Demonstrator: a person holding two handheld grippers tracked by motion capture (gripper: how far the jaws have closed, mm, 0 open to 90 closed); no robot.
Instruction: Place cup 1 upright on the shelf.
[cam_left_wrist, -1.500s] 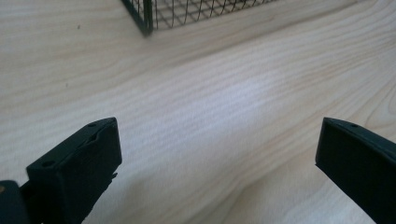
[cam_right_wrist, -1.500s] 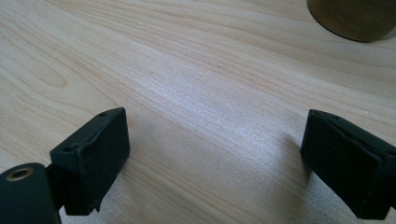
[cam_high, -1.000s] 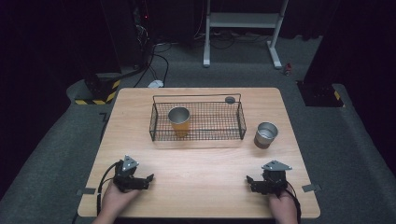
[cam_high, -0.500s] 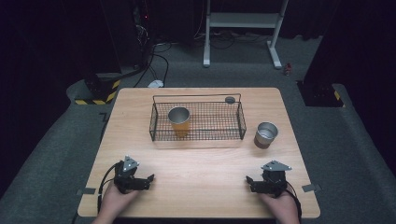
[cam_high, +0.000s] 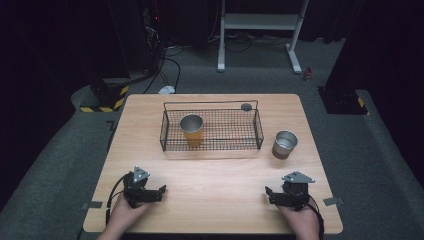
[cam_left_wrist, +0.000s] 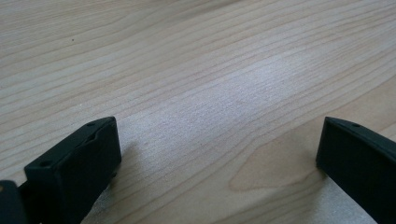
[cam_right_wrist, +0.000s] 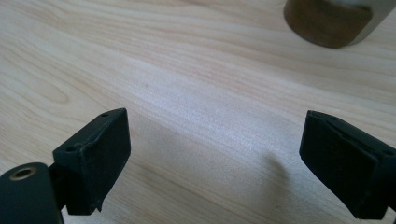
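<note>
While your left gripper (cam_high: 150, 192) and right gripper (cam_high: 280, 195) rest low on the table (cam_high: 215, 175), both jaws gape wide — empty. An orange cup (cam_high: 192, 129) stands inside the wire basket (cam_high: 210, 145).

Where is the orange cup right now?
In the high view the orange cup stands upright inside the black wire basket, toward its left end, at the far middle of the wooden table.

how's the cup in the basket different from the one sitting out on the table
The orange cup stands inside the wire basket, at its left end; the brown cup stands on the bare table, just right of the basket. The orange cup's outside is bright orange; the brown cup's is dark brown. The brown cup lies nearer the right gripper. Both are upright, open on top, and silvery inside.
</note>
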